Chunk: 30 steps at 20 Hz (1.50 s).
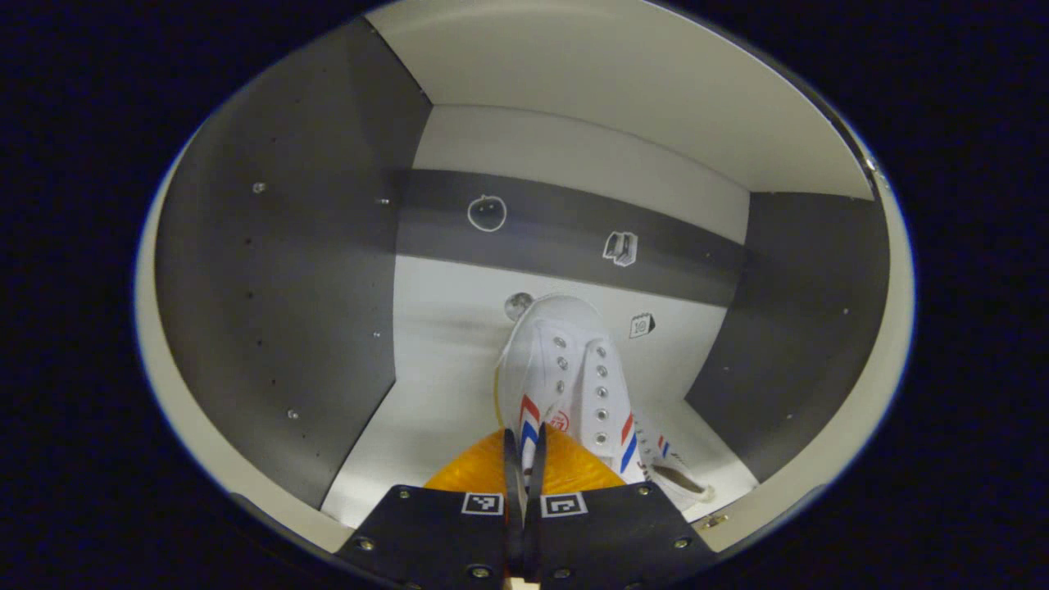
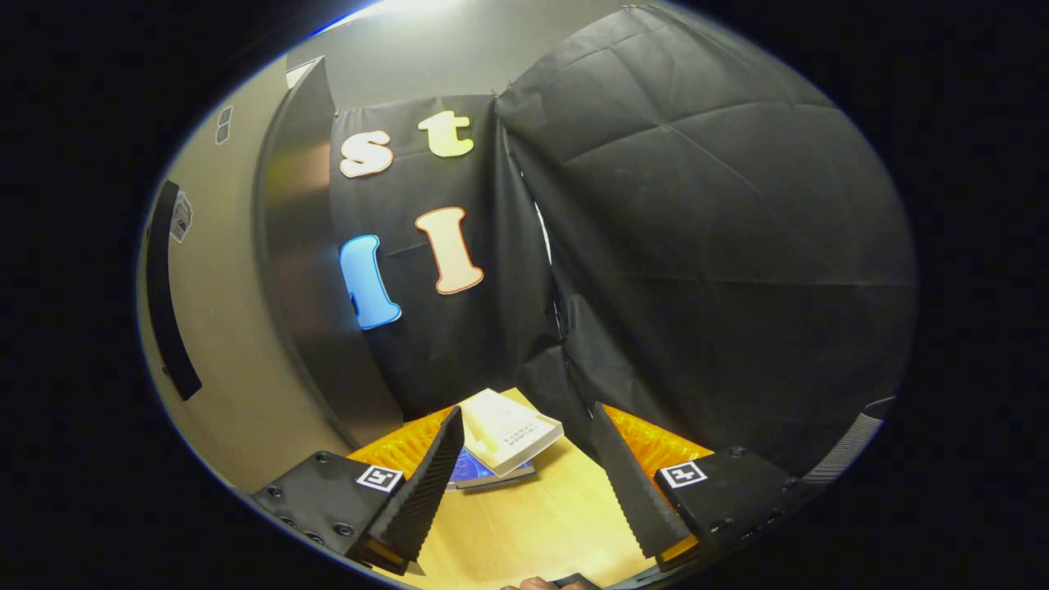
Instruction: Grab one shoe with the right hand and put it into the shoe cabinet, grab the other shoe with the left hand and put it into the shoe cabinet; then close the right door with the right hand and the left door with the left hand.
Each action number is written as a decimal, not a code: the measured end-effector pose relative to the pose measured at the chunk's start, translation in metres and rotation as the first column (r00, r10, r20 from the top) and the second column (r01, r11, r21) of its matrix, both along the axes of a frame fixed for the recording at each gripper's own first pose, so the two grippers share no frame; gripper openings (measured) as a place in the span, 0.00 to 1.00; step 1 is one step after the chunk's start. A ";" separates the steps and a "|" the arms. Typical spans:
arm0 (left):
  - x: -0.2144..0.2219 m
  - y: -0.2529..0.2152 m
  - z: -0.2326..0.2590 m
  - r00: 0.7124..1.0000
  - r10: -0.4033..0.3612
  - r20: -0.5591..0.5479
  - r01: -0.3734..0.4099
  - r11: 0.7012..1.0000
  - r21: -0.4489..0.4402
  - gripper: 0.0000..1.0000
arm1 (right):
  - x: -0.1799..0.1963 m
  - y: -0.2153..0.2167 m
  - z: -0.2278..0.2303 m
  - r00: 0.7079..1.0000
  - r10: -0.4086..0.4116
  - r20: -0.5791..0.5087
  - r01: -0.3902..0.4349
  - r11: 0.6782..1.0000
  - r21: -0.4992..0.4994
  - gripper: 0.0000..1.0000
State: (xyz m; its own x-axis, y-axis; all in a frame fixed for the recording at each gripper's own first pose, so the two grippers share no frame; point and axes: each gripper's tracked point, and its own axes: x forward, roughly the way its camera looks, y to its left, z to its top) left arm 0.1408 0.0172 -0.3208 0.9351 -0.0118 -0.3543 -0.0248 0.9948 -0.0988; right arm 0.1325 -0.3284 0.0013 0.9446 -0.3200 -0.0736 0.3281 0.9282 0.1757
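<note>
1. Left gripper view: the left gripper [image 1: 524,459] reaches into the shoe cabinet [image 1: 279,287], its jaws clenched on the heel of a white shoe [image 1: 574,369] with red and blue stripes, toe towards the back wall.
2. A second shoe [image 1: 672,471] lies just beside it, on the cabinet floor.
3. Right gripper view: the right gripper [image 2: 524,467] hangs released over the desk [image 2: 533,524], near a stack of books [image 2: 504,438] and the cabinet door [image 2: 221,328].
</note>
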 end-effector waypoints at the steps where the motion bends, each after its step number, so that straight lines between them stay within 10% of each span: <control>1: -0.001 -0.002 -0.001 1.000 0.001 -0.025 -0.001 1.000 -0.001 0.01 | -0.001 -0.003 -0.002 1.000 -0.011 -0.004 0.011 1.000 -0.003 0.98; 6: 0.001 -0.001 -0.016 0.992 -0.004 -0.125 -0.007 0.996 -0.088 0.01 | -0.007 -0.007 -0.003 0.999 -0.052 -0.011 0.052 0.999 0.005 0.98; 15: 0.002 0.004 -0.035 0.983 -0.039 -0.182 0.043 0.999 0.016 0.03 | -0.023 -0.006 -0.004 0.995 -0.098 -0.002 0.098 0.995 0.009 0.98; 19: 0.001 0.002 -0.009 0.992 -0.059 -0.111 0.069 0.994 0.087 0.20 | -0.029 -0.007 -0.007 0.994 -0.107 -0.005 0.107 0.994 0.010 0.98; 24: -0.030 0.004 0.045 0.998 -0.061 0.033 0.052 0.977 0.209 0.99 | -0.029 0.002 -0.005 0.997 -0.076 -0.003 0.076 0.997 0.025 0.98; 30: -0.109 -0.006 0.108 0.970 -0.088 0.226 0.023 0.961 0.274 0.99 | -0.024 0.006 0.021 0.999 -0.030 0.020 0.031 0.999 -0.036 0.98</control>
State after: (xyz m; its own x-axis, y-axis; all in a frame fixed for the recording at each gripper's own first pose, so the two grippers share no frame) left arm 0.0320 0.0109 -0.2127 0.9924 -0.0013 -0.1229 0.0229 0.9844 0.1747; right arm 0.1090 -0.3224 0.0226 0.9353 -0.3511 -0.0432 0.3535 0.9236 0.1485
